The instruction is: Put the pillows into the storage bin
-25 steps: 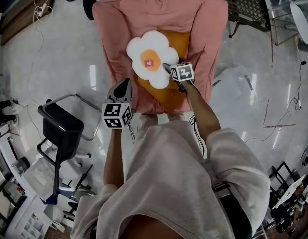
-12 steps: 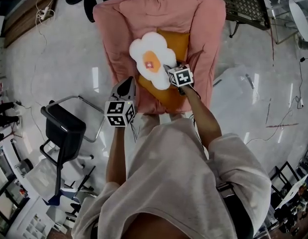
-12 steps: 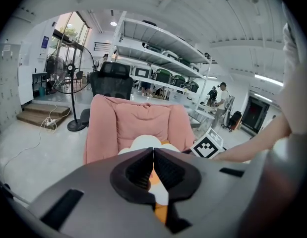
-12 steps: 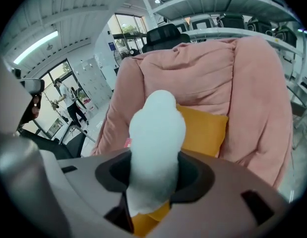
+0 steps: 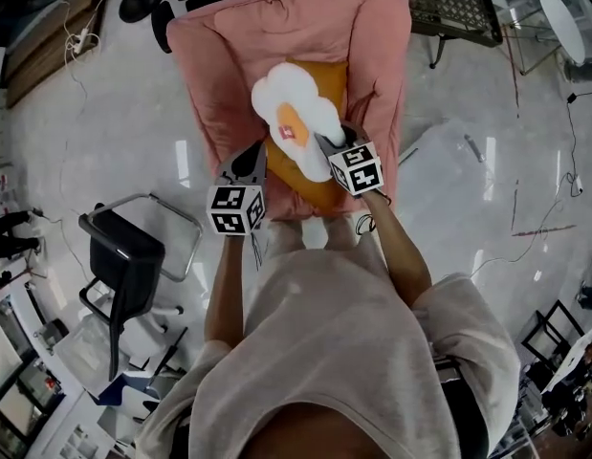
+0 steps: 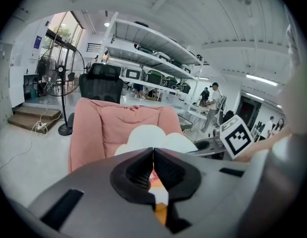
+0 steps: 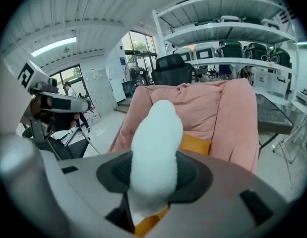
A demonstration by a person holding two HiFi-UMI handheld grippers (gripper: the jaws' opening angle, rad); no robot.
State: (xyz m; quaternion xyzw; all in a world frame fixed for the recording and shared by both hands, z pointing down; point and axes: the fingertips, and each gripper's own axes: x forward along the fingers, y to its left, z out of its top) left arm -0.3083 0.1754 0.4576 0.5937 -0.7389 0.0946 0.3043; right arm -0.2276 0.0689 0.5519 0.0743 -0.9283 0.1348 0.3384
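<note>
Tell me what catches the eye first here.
A white fried-egg pillow with an orange yolk, pinched in the right tongs, whose jaws have just been closing on it, above a big pink armchair at the top middle of the head view. An orange pillow lies under it on the seat, and the left tongs hover shut and empty beside it.

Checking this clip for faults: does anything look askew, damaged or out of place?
Only the white egg-shaped pillow: it is tilted up on edge over the orange pillow on the pink armchair, because the right gripper, whose jaws have just been closing, pinches its rim. Nothing looks damaged.
</note>
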